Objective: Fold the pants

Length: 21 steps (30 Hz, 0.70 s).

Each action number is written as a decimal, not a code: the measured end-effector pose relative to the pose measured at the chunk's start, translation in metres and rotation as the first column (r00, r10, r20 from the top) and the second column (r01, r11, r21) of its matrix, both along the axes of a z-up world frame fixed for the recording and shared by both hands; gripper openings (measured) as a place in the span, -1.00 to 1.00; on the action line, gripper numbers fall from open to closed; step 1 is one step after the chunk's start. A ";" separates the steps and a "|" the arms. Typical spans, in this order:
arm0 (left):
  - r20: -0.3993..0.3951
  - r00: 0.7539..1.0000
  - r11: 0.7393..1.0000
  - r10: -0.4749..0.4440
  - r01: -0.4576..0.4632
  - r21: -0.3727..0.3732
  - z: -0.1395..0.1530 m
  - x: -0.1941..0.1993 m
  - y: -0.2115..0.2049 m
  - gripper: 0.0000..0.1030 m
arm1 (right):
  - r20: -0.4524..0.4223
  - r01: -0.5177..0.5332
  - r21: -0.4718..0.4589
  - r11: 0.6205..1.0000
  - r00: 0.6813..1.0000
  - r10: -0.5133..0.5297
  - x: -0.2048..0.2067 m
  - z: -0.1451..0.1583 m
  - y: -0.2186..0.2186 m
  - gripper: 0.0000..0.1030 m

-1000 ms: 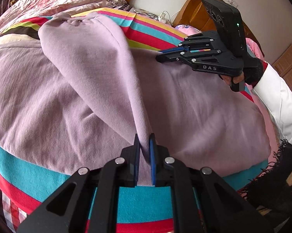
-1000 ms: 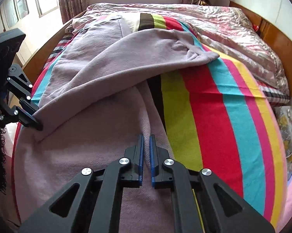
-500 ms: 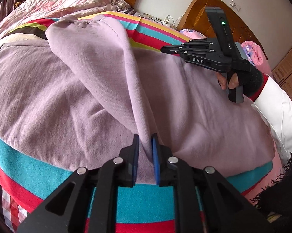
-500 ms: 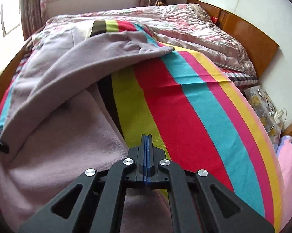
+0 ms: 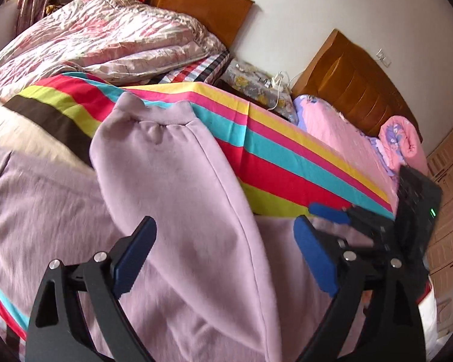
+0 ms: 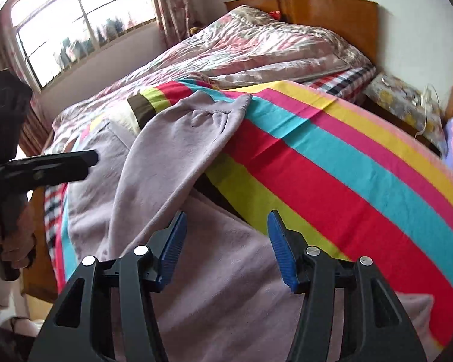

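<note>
The lilac pants (image 5: 178, 199) lie on the striped bedspread (image 5: 274, 157), one leg folded across the other with its ribbed cuff (image 5: 154, 114) far from me. My left gripper (image 5: 223, 259) is open above the folded leg, holding nothing. My right gripper (image 6: 224, 247) is open over the pants (image 6: 172, 163) near their edge, empty. The right gripper also shows at the right of the left wrist view (image 5: 347, 214), and the left gripper at the left of the right wrist view (image 6: 75, 163).
A floral quilt (image 5: 99, 36) is bunched by the wooden headboard (image 5: 196, 3). A second bed with pink bedding (image 5: 347, 132) stands to the right. A window (image 6: 81, 21) is at the far left.
Both grippers have opened; the left one has let go of the pant fold it pinched. Both have lifted and tilted up, so the headboard and window now show.
</note>
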<state>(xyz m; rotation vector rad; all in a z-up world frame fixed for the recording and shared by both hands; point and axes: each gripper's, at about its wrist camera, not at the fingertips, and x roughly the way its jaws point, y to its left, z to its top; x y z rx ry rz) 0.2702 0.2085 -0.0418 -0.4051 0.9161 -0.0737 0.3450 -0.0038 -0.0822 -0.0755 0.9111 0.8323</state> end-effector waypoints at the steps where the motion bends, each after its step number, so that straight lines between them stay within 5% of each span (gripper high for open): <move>1: -0.032 0.999 1.000 -0.006 0.005 -0.004 -0.002 0.023 0.001 0.79 | 0.000 0.007 0.005 1.000 1.000 -0.007 -0.008 0.000 -0.001 0.06; 7: -0.222 0.975 0.988 -0.015 0.048 0.144 -0.041 0.129 -0.026 0.63 | -0.027 0.026 0.035 0.999 0.999 -0.025 -0.055 -0.005 -0.007 0.07; 10: -0.300 0.954 0.973 -0.003 0.073 0.220 -0.069 0.145 -0.037 0.20 | -0.056 0.042 0.024 0.999 0.998 -0.041 -0.062 -0.019 -0.010 0.08; 11: -0.285 0.958 0.962 0.023 0.056 0.268 -0.071 0.143 -0.036 -0.26 | -0.067 0.050 0.020 0.999 0.997 -0.048 -0.061 -0.023 -0.011 0.08; 12: -0.249 0.968 0.958 0.035 0.039 0.284 -0.068 0.137 -0.032 -0.95 | -0.078 0.055 0.016 0.998 0.995 -0.054 -0.061 -0.028 -0.012 0.08; 16: 0.025 0.994 0.987 0.110 -0.112 0.116 -0.023 0.073 0.025 -0.93 | -0.088 0.071 0.019 0.997 0.994 -0.069 -0.062 -0.036 -0.016 0.08; 19: 0.172 0.963 0.978 0.207 -0.201 -0.049 0.005 -0.008 0.079 -0.93 | -0.088 0.068 0.023 0.997 0.994 -0.066 -0.065 -0.039 -0.017 0.08; 21: 0.196 0.937 0.956 0.291 -0.274 -0.109 0.006 -0.064 0.110 -0.93 | -0.086 0.065 0.021 0.998 0.994 -0.063 -0.066 -0.040 -0.017 0.08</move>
